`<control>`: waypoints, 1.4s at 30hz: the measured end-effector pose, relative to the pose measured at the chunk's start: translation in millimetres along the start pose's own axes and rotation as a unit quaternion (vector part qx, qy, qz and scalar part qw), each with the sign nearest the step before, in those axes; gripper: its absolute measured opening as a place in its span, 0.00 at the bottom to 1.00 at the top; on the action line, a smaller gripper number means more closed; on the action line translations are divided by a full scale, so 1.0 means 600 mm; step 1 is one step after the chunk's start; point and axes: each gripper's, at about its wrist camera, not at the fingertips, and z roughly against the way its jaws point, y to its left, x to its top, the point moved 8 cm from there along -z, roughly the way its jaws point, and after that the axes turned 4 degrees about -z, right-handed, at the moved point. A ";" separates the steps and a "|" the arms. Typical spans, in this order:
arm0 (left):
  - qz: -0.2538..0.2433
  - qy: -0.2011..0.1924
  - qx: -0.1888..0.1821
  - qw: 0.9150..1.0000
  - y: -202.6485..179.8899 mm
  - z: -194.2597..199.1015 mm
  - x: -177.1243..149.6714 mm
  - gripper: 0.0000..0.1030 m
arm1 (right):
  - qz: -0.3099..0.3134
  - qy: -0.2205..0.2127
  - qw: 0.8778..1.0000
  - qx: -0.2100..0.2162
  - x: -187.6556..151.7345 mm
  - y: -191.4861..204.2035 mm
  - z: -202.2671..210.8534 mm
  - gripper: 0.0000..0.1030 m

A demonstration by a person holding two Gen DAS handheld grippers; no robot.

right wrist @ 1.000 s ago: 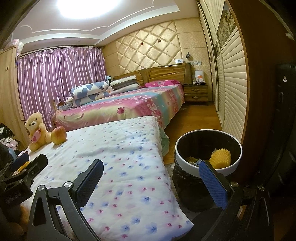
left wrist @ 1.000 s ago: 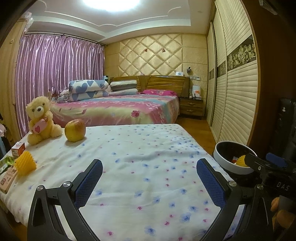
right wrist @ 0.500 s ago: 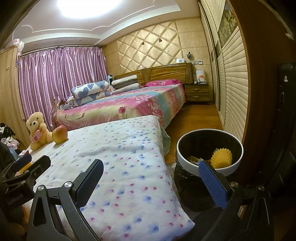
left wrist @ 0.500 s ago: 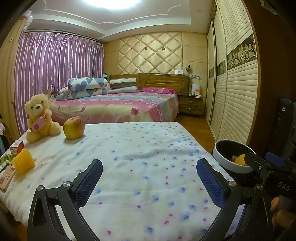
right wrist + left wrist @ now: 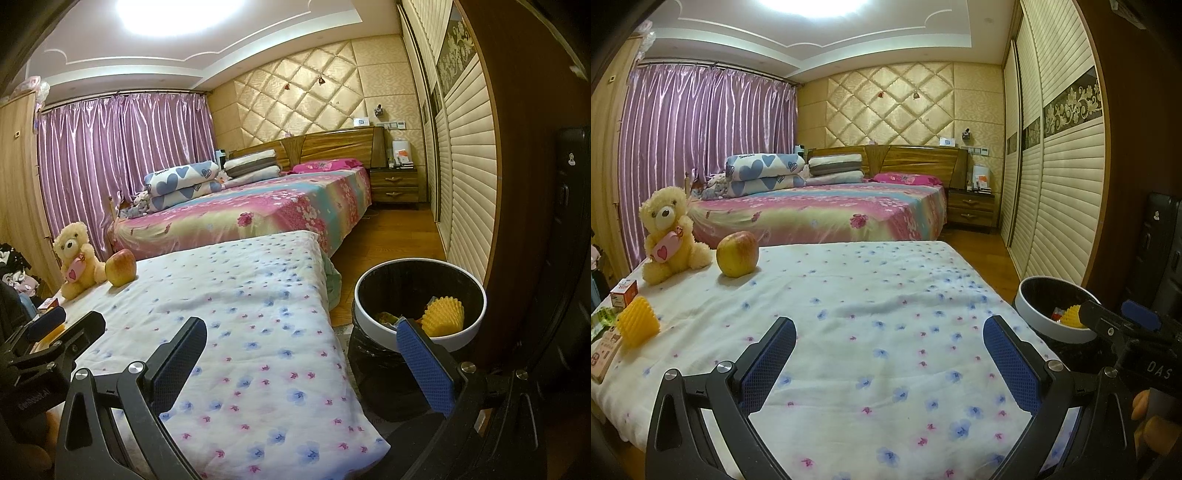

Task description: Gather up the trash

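Seemingly between pickups: both the left gripper and right gripper hang spread and empty. One foam net lies in the bin; another (with wrappers) waits at the bed's left edge, calling for a leftward reach.

My right gripper's finger covers part of the trash bin rim and some of its contents. Beside the yellow foam net, the flat packets are cut by the frame edge, print unreadable. I can't read the small red box behind it.
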 end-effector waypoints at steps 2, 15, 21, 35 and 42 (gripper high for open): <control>0.000 0.000 0.000 1.000 0.000 0.000 0.000 0.99 | 0.000 0.001 1.000 0.000 0.000 0.001 0.000 1.00; -0.002 0.001 -0.003 1.000 0.001 -0.002 -0.002 0.99 | 0.000 0.000 1.000 0.000 0.000 0.000 0.000 1.00; -0.003 0.002 -0.005 1.000 0.001 -0.003 -0.003 0.99 | 0.000 0.001 1.000 0.000 0.000 0.002 0.000 1.00; -0.004 0.005 -0.008 1.000 0.001 -0.006 -0.005 0.99 | -0.001 0.002 1.000 0.001 -0.001 0.004 0.000 1.00; -0.003 0.007 -0.010 1.000 0.002 -0.007 -0.007 0.99 | -0.001 0.002 1.000 0.001 -0.001 0.004 -0.001 1.00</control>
